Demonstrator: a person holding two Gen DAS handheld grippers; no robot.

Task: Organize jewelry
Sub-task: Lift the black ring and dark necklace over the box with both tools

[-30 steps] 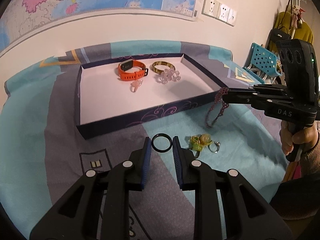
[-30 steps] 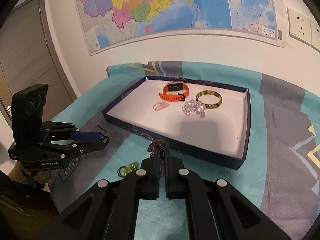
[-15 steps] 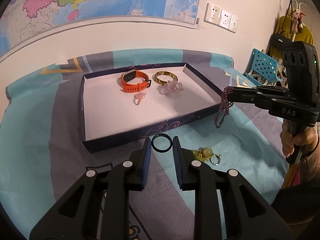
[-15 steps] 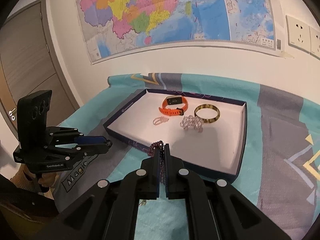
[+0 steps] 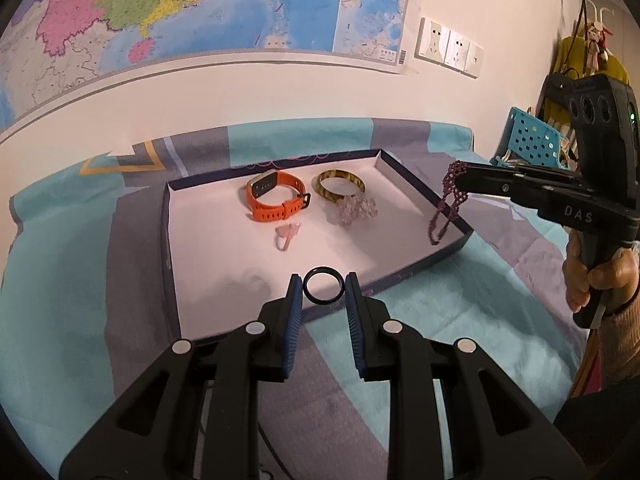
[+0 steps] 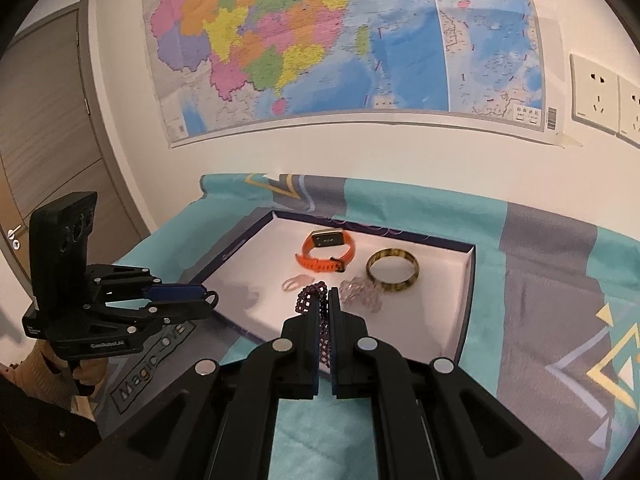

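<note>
My left gripper is shut on a thin black ring, held upright above the near wall of the dark blue tray. My right gripper is shut on a purple beaded bracelet, which dangles over the tray's right corner. On the tray's white floor lie an orange watch band, a gold bangle, a clear bead bracelet and a small pink ring. In the right wrist view the left gripper hangs at the tray's left side.
The tray rests on a teal and grey cloth. Behind it the wall carries a map and sockets. A blue perforated basket stands at the far right, a door to the left. A hand holds the right gripper's handle.
Both grippers have risen and moved toward the tray with their pieces held. The ring now hangs over the near wall, the bracelet over the right corner. The yellow-green trinkets left the view.
</note>
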